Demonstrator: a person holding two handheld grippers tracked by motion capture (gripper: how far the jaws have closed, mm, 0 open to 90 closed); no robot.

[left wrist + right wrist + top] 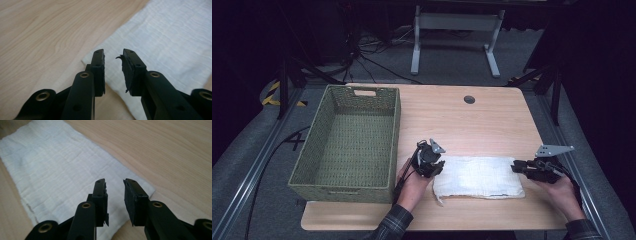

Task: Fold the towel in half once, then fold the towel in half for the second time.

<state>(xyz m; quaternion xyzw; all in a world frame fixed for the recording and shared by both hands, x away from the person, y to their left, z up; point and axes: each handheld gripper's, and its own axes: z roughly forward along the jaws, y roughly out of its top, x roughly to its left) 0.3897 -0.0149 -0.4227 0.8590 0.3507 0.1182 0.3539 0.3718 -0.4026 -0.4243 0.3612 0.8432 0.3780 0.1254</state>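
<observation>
A white folded cloth (479, 176) lies flat on the wooden table (472, 125), near its front edge. My left gripper (438, 167) hovers at the cloth's left end, held in a person's hand. In the left gripper view its jaws (113, 56) stand apart above a corner of the cloth (170, 42), with nothing pinched between the pads. My right gripper (516, 167) sits at the cloth's right end. Its jaws (115, 185) are also apart over the cloth (57, 162), just above its edge and holding nothing.
A green woven basket (397, 130) stands empty on the table's left side, close to my left gripper. A round cable hole (469, 99) sits near the far edge. Behind the table are a white desk frame (457, 30) and loose cables on the floor.
</observation>
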